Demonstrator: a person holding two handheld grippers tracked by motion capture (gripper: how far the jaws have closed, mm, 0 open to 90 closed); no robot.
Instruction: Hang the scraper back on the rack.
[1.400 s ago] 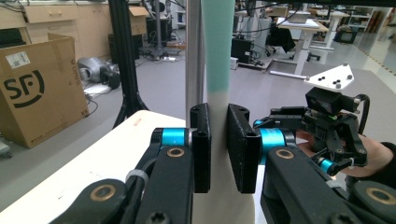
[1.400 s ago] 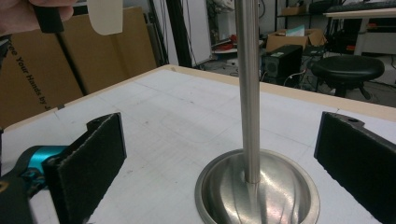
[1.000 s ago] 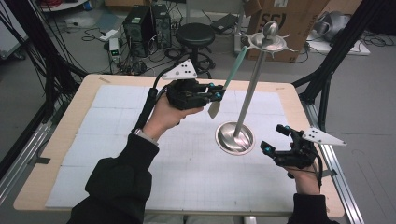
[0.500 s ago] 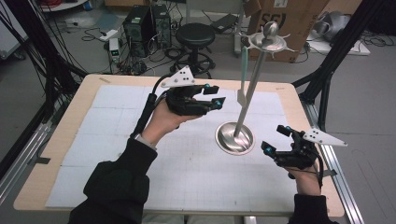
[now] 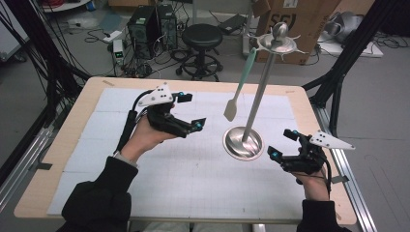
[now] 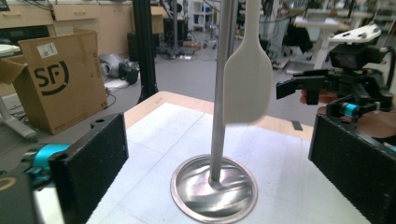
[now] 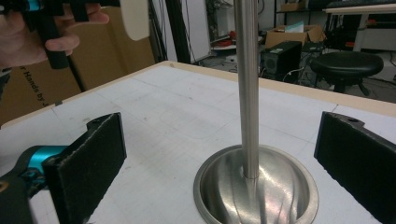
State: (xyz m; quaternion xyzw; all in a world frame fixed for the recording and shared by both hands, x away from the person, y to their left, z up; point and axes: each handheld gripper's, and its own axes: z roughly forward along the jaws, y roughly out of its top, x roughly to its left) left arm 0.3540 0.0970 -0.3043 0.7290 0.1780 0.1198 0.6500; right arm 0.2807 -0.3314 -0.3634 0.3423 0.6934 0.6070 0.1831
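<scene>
A pale spatula [image 5: 240, 79] hangs from the top ring of a metal stand [image 5: 255, 101] whose dish-shaped base [image 5: 243, 143], holding nothing, sits on the surface [image 5: 159, 193]. My left tongs [image 5: 188, 112] are spread wide just beside the blade; my right tongs [image 5: 282, 143], also wide, hover by the base. I reckon a careless nudge could swing the spatula off its hook or tip the tall stand.

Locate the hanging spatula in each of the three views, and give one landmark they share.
High view: spatula hangs from the stand's top, upper centre, blade above the table.
Left gripper view: its pale blade is at top centre, just right of the pole.
Right gripper view: blade tip at the top edge, left.
Shared landmark: steel stand base.
</scene>
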